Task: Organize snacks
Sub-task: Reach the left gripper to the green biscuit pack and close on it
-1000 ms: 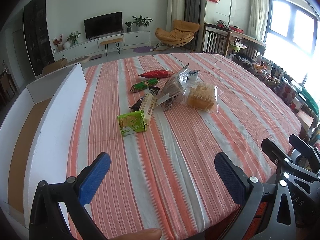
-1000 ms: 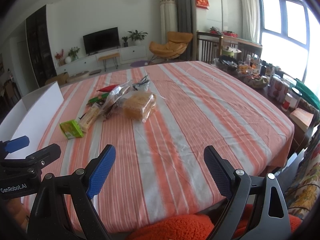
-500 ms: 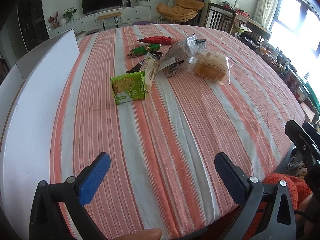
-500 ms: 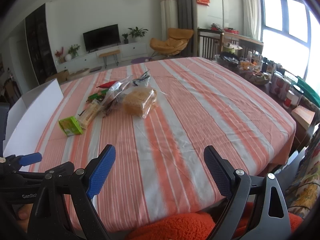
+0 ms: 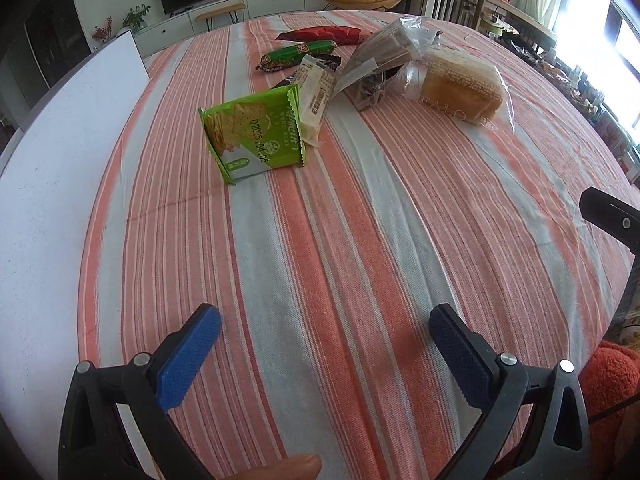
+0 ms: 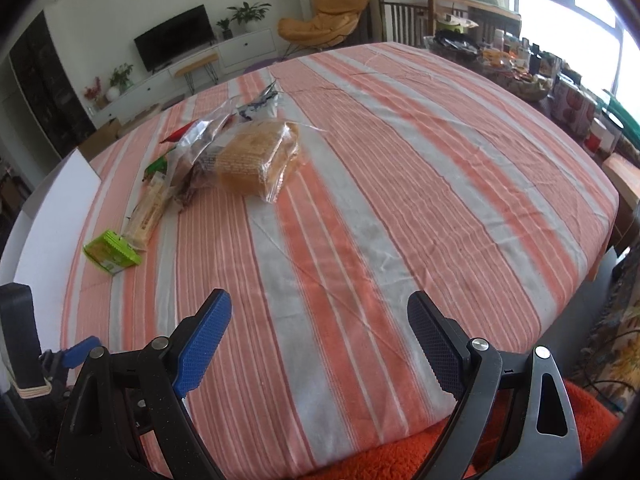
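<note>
A cluster of snacks lies on the striped tablecloth. Nearest is a green cracker packet (image 5: 256,136) (image 6: 111,249). Behind it lie a pale wafer bar (image 5: 316,94) (image 6: 149,212), a green sausage stick (image 5: 298,54), a red packet (image 5: 324,34), a clear crumpled bag (image 5: 384,60) and a bagged yellow cake (image 5: 460,88) (image 6: 258,160). My left gripper (image 5: 324,336) hangs open above the cloth, short of the cracker packet. Over the table's near edge my right gripper (image 6: 318,320) is open too, holding nothing.
A white box wall (image 5: 56,152) (image 6: 44,216) runs along the table's left side. The round table's cloth (image 6: 400,200) drops off at the right, where a cluttered side table (image 6: 520,68) stands. An orange fuzzy sleeve (image 6: 400,456) shows below.
My left gripper has moved forward and tilted down toward the snacks, so the cracker packet looks much closer. The right gripper has edged forward and tipped down slightly. Both stay open.
</note>
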The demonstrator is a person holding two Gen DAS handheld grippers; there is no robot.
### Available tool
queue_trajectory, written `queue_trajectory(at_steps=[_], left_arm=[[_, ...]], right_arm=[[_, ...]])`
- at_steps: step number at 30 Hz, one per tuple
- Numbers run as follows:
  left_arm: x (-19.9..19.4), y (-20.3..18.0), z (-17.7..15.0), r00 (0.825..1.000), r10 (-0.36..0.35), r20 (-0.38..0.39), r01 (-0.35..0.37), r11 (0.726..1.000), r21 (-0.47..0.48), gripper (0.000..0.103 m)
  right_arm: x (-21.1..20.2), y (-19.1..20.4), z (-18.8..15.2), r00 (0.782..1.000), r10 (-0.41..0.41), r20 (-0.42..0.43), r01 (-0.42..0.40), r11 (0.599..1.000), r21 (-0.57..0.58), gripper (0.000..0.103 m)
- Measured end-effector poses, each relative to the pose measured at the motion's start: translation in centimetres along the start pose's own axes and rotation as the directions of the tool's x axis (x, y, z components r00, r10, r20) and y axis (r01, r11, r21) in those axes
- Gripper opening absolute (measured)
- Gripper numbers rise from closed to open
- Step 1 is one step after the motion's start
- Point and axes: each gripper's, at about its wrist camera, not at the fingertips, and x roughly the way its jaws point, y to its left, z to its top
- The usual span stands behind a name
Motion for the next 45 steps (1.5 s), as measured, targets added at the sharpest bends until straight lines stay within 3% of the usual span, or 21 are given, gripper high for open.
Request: queue_trajectory(at_steps=[4,9,13,17,24,29,38,45], left_arm=[[0.1,0.0,0.2,1.0,0.008,0.01,-0.008,1.0,-0.011,0.103],[0.1,0.0,-0.1,0.999,0.006,0.039,-0.006,1.0,-0.005,0.103],[-0.1,0.0,-0.7,0.997,-0.006,0.082,0.005,1.0,0.017,0.103],[-0.2,0.1,-1.0,0.994,-0.015,0.108,0.011,0.999,0.033,0.103],[-0.3,0.2,-1.0,0.998,-0.041,0.048,0.037,0.997,0.072,0.103],[-1.4,0.5,-1.3,0.991,-0.131,0.013,0.13,0.989,0.071,0.103],[-7.1,2.1,1.3,0.964,-0.24,0.118,0.237,0.971,0.041,0.103],[-8.3,3.6,3.1,0.951,-0.285,0.121,0.283,0.959,0.028,0.103]], right_arm=[[3.1,-0.1,0.8,0.997,-0.014,-0.075,0.02,0.997,0.076,0.092],[4.4,-1.0,1.1,0.996,-0.072,-0.055,0.079,0.985,0.154,0.092],[4.0,-2.0,0.5,0.998,-0.058,-0.036,0.064,0.978,0.2,0.092],[4.4,-1.2,0.8,0.996,-0.082,-0.035,0.087,0.978,0.188,0.093],[5.0,-0.5,0.8,0.99,-0.133,-0.044,0.138,0.98,0.141,0.093],[5.3,-0.2,0.9,0.989,-0.143,-0.046,0.148,0.98,0.132,0.093],[5.5,0.2,0.8,0.985,-0.166,-0.053,0.171,0.979,0.11,0.093],[5.5,0.2,0.7,0.986,-0.16,-0.053,0.165,0.98,0.114,0.093]])
